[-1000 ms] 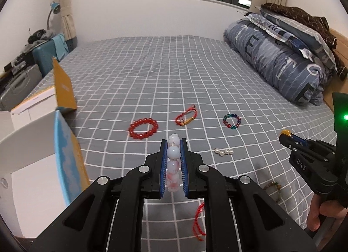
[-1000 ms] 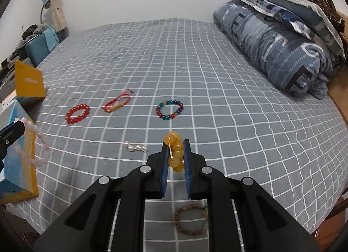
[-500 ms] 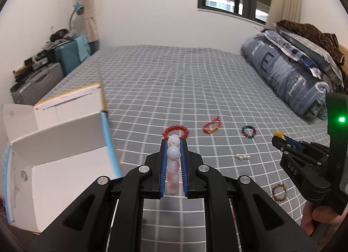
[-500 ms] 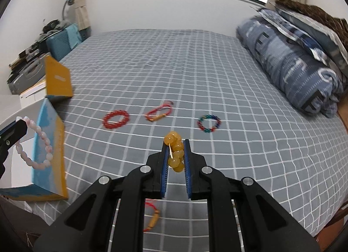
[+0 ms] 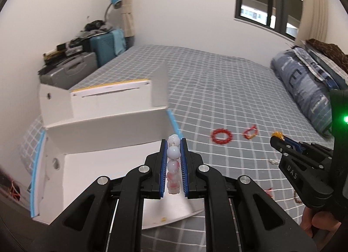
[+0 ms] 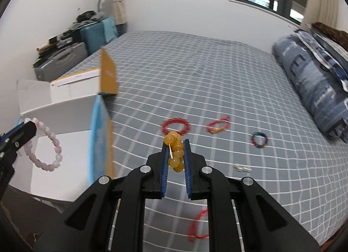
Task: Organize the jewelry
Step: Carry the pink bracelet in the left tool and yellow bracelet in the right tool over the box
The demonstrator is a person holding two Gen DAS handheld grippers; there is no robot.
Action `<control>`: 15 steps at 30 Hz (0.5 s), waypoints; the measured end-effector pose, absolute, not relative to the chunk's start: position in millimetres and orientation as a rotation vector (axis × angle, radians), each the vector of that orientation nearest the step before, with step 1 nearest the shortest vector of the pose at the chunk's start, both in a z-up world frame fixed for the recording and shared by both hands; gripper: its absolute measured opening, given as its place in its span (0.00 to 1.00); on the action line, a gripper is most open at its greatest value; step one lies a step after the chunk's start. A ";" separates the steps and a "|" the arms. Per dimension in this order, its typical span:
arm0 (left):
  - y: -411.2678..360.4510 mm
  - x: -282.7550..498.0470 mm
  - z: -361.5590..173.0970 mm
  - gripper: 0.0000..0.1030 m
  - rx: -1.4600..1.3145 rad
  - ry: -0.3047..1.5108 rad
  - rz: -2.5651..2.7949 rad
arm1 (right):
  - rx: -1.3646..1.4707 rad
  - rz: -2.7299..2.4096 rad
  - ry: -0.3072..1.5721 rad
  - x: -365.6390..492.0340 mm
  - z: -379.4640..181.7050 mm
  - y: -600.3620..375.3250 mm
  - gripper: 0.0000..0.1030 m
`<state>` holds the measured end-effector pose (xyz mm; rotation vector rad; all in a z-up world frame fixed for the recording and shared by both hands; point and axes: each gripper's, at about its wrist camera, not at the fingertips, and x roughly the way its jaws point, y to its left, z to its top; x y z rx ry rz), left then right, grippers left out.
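Note:
My left gripper (image 5: pixel 173 143) is shut on a pale pink bead bracelet (image 5: pixel 173 165) and holds it over the open white box (image 5: pixel 104 141) at the bed's left edge. In the right wrist view the same bracelet (image 6: pixel 46 145) hangs as a loop above the box (image 6: pixel 65 108). My right gripper (image 6: pixel 175 143) is shut on an amber bead bracelet (image 6: pixel 175 154), above the bed and to the right of the box. On the bedspread lie a red bead bracelet (image 6: pixel 175 125), a red-and-gold cord bracelet (image 6: pixel 218 126), a multicolour bead bracelet (image 6: pixel 259 140) and small pearls (image 6: pixel 241 168).
A red string bracelet (image 6: pixel 199 223) lies near the bed's front edge. The box has raised flaps, one orange (image 6: pixel 108 78) and one blue (image 6: pixel 99 136). A folded blue duvet (image 6: pixel 315 86) lies along the right. Suitcases (image 5: pixel 71 67) stand left of the bed.
Both grippers swung left and forward. The left one now hangs the pink bracelet over the box interior. The right one still carries the amber bracelet.

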<state>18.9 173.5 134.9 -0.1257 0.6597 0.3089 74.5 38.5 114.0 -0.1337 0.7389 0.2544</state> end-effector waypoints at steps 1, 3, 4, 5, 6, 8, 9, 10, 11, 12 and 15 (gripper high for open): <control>178.6 16.3 134.5 0.11 -0.127 0.662 0.320 | -0.136 0.266 0.739 74.0 114.2 45.6 0.12; 193.6 10.8 132.0 0.11 -0.133 0.672 0.352 | -0.143 0.297 0.740 73.1 113.0 66.3 0.12; 200.8 7.9 130.5 0.11 -0.137 0.676 0.367 | -0.145 0.311 0.741 72.7 112.5 74.7 0.12; 210.5 3.8 128.2 0.11 -0.141 0.682 0.387 | -0.148 0.324 0.743 72.8 111.5 83.6 0.12; 217.4 0.8 127.1 0.11 -0.144 0.686 0.399 | -0.151 0.341 0.746 72.8 110.0 94.9 0.12; 235.7 -6.6 122.2 0.11 -0.157 0.699 0.434 | -0.163 0.369 0.752 73.0 106.5 114.0 0.12; 243.3 -9.9 120.3 0.11 -0.163 0.704 0.447 | -0.171 0.384 0.756 72.8 104.2 124.8 0.12; 249.9 -13.2 118.7 0.11 -0.168 0.708 0.458 | -0.179 0.398 0.758 72.7 102.0 135.0 0.12; 260.3 -17.5 115.8 0.11 -0.178 0.715 0.477 | -0.184 0.408 0.759 72.2 100.2 141.9 0.12; 265.3 -20.0 113.9 0.11 -0.181 0.719 0.488 | -0.193 0.423 0.762 71.2 97.0 151.9 0.12; 287.6 -26.4 103.6 0.11 -0.205 0.742 0.526 | -0.211 0.460 0.788 70.9 86.4 176.8 0.12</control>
